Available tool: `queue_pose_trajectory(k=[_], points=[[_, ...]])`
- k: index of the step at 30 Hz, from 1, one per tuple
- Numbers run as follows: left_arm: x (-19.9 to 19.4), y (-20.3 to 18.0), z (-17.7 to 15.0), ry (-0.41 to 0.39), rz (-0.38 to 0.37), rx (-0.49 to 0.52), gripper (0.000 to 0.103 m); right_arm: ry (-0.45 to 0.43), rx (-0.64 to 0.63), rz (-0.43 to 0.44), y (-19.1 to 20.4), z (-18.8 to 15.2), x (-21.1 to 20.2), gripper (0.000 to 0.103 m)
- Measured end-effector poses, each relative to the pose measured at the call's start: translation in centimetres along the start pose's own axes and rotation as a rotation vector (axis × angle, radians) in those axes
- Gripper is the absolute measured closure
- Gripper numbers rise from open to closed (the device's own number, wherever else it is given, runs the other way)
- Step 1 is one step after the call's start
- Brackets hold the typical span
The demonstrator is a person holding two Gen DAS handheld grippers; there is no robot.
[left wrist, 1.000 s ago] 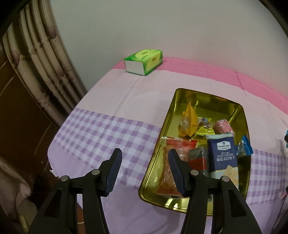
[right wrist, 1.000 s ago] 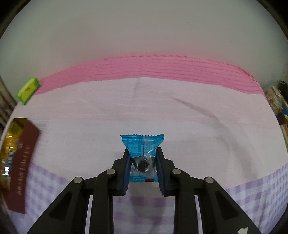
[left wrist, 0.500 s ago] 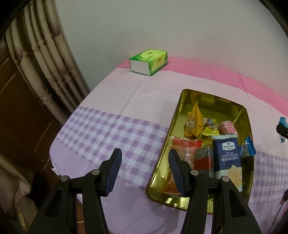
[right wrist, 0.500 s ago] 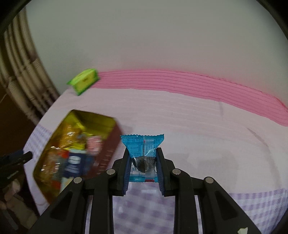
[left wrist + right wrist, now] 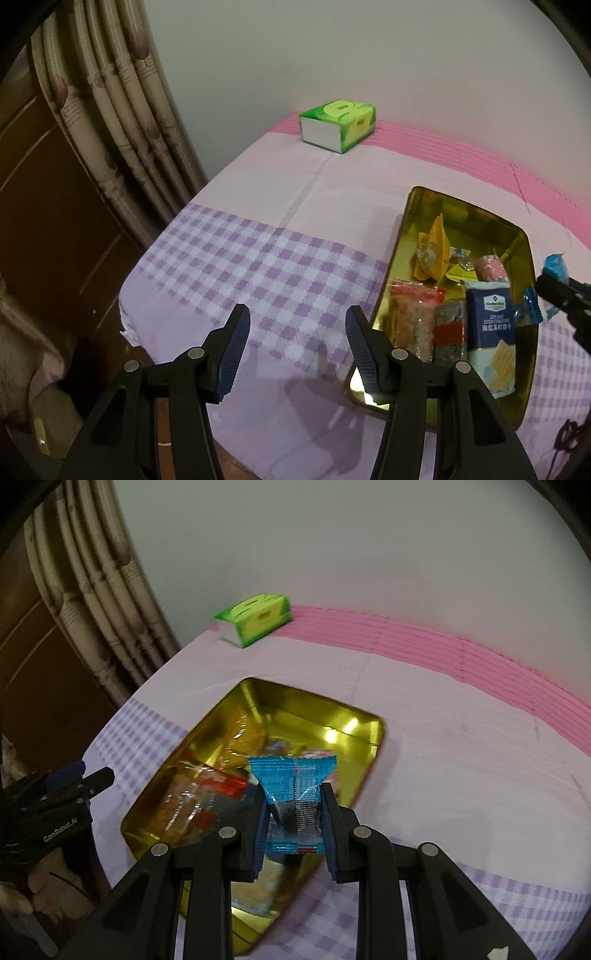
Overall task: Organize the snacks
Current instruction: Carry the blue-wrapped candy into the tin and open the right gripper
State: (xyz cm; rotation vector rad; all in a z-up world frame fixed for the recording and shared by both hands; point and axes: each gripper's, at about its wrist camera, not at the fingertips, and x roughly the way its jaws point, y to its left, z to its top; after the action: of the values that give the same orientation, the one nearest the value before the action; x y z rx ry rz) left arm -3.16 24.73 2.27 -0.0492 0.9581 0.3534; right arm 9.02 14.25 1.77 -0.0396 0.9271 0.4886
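1. The cloth-covered surface (image 5: 295, 206) is soft and flat: a ribbed pink band at the far edge, plain pale pink in the middle, lilac-and-white check at the near end.
2. The pleated beige curtain (image 5: 122, 103) hangs in rounded folds at the left, beside dark brown wood panelling.
3. The gold tray (image 5: 332, 709) is a shiny, mirror-like metal rectangle with rounded corners and a raised rim. It lies on the cloth and holds crinkly packets: a navy cracker pack (image 5: 489, 328), a red-and-clear pack, an orange triangular one and small sweets.
4. The green tissue box (image 5: 338, 123) is a glossy block near the far left corner, on the edge of the pink band.
5. The left gripper (image 5: 297, 343) points steeply down over the checked cloth just left of the tray, its ribbed blue pads apart with nothing between them. A hand (image 5: 44, 901) grips its handle.
6. The right gripper (image 5: 293, 823) tilts down above the tray's near end, clamped tight on the blue snack packet (image 5: 293, 794), a crimped foil pillow held in the air.
7. A second ago the right gripper faced bare pink cloth; now the tray fills its view. The left view has slid slightly leftward, putting the tray further right.
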Motion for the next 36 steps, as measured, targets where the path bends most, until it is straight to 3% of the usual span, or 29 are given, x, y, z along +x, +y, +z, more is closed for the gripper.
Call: queue_pose_trajectory(k=[8,26,30,34,36], points=[[-0.2,0.7,-0.7,0.017,-0.002,-0.005,0.048,0.039,-0.051,0.022,3.0,0.1,2.5,0.079],[-0.6,-0.4,-1.5,0.029,-0.038,0.062,0.047,0.066,-0.002,-0.034,3.2,-0.2,5.3,0.076],[-0.8,-0.9,-1.6,0.025,-0.041,0.084,0.047,0.056,0.002,-0.037,3.2,-0.2,4.8,0.067],[-0.9,-1.2,-1.7,0.024,-0.038,0.102,0.047,0.031,-0.002,-0.045,3.4,-0.5,3.3,0.045],[-1.0,-1.4,-1.7,0.022,-0.037,0.111,0.047,0.02,-0.008,-0.045,3.6,-0.7,2.4,0.044]])
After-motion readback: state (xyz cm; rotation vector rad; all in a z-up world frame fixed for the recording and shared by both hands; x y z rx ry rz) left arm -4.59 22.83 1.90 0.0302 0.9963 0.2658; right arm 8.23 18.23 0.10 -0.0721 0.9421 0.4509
